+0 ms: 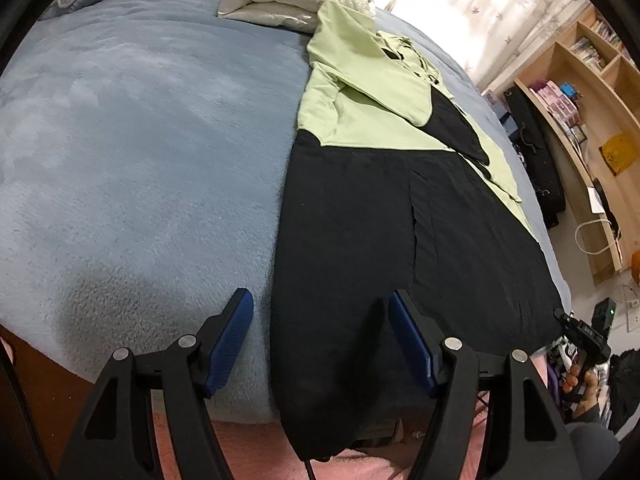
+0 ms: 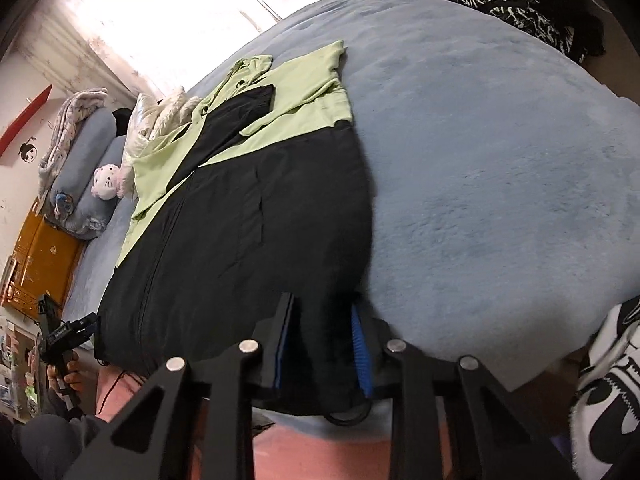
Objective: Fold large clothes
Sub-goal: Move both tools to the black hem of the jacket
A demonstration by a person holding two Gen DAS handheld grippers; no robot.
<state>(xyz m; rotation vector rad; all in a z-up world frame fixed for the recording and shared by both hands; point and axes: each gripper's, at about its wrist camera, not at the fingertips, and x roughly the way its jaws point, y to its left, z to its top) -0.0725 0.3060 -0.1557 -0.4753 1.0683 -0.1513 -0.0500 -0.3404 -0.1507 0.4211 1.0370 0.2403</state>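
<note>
Both wrist views close, angled down, sharing jacket (image 1: 360,220) hem.

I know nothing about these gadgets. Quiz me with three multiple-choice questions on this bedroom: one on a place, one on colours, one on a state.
1. Where does the garment lie?
A floor
B blue bedspread
C shelf

2. What colours is the garment?
A red and white
B black and light green
C all grey

3. How does the right tool stand?
A closed on the garment's black hem
B open above the pillow
C holding a toy

Answers:
1 B, it is spread along the bed.
2 B, black lower part, green upper part.
3 A, black cloth sits pinched between its blue pads.
</note>
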